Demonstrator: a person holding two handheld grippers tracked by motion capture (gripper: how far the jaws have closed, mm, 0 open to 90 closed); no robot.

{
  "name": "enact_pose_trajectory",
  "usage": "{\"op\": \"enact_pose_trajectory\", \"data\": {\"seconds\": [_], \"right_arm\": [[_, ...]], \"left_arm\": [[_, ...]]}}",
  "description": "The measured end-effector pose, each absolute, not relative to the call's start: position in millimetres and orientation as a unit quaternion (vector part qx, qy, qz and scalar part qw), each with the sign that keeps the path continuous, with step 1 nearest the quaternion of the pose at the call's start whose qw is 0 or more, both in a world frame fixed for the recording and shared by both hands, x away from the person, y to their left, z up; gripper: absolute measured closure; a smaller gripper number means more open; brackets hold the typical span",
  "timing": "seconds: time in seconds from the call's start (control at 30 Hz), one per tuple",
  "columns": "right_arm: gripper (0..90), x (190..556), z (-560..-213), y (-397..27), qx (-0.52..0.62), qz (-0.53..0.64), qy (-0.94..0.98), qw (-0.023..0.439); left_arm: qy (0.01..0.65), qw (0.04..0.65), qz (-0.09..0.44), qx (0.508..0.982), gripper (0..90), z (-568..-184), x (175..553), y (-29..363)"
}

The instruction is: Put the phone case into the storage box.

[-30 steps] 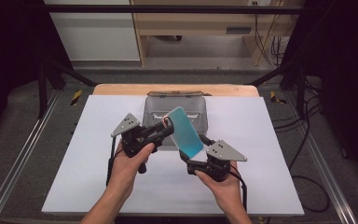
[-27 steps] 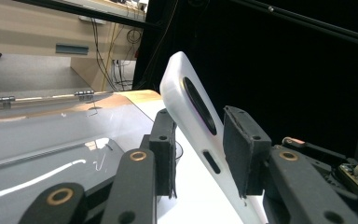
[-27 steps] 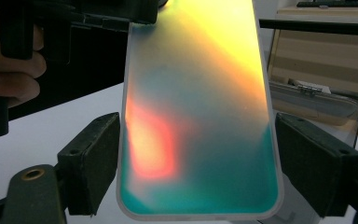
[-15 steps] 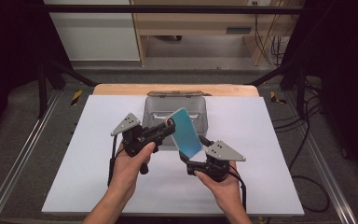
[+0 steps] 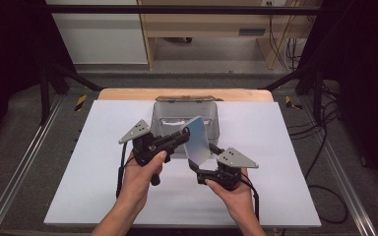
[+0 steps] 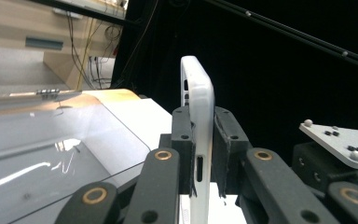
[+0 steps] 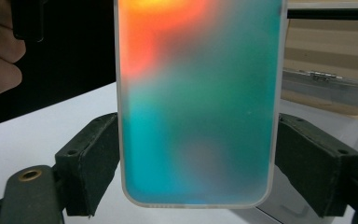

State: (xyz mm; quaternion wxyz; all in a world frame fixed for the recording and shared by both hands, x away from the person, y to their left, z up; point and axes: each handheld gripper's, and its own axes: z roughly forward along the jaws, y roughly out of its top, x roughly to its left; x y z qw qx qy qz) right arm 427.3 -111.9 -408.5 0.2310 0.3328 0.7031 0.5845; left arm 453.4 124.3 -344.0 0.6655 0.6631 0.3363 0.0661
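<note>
Phone case [image 5: 197, 140] held upright over clear box [image 5: 211, 115]. R gripper [image 5: 203, 164] clamped its long sides; L gripper [image 5: 181, 138] jaws just closed, pinching edge. Step: handover/regrip. Next prob needs R release.

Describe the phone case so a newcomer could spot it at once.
Over the white table, just in front of the clear plastic box, both grippers hold one flat slab upright. That is the phone case: translucent, rounded corners, teal fading to orange.

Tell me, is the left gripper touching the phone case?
Touching. In the left gripper view, the left gripper has both pads pressed against the phone case edge, no gap.
</note>
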Motion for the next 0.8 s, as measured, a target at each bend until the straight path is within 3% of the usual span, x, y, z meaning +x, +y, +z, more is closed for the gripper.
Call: {"op": "enact_pose_trajectory", "data": {"seconds": [0.17, 0.37, 0.8], "right_arm": [[16.5, 427.4, -409.2, -112.1, 0.330, 0.592, 0.699, 0.229], [6.3, 426.1, -409.2, -109.5, 0.338, 0.582, 0.700, 0.238], [5.0, 411.0, -401.7, -89.3, 0.348, 0.552, 0.699, 0.292]], "left_arm": [[0.335, 0.664, 0.069, 0.666, 80.8, -342.5, 452.8, 124.2], [0.343, 0.655, 0.089, 0.668, 81.1, -341.8, 453.6, 125.4], [0.383, 0.634, 0.147, 0.656, 81.0, -340.1, 458.8, 132.2]]}}
